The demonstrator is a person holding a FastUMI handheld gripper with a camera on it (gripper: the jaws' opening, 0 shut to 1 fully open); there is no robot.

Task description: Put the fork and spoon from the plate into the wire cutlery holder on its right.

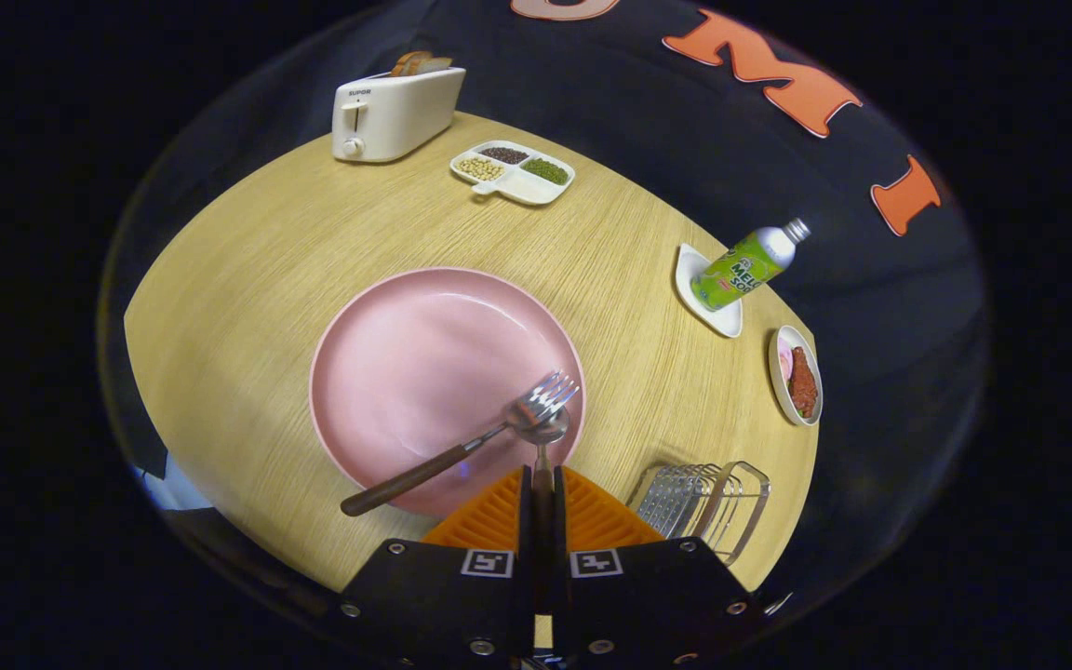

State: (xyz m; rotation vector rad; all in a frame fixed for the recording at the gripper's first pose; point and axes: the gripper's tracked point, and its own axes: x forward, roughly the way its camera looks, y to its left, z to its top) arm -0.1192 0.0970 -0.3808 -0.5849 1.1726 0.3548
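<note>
gripper (542, 489) pinching spoon (543, 430) handle | fork (499, 433) lies across plate (434, 381) rim, over spoon bowl | step: spoon lift | next: carry to holder (708, 502) right of plate

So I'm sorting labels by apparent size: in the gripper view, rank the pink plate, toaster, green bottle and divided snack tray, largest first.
1. pink plate
2. toaster
3. divided snack tray and green bottle: alike, unranked.
Plate is nearest, so real sizes stay unsure.

— What are the gripper (542, 484) fingers doing?
— At the bottom centre of the frame they are pressed together, clamping the spoon (542, 437) handle between them, pointing straight forward.
</note>
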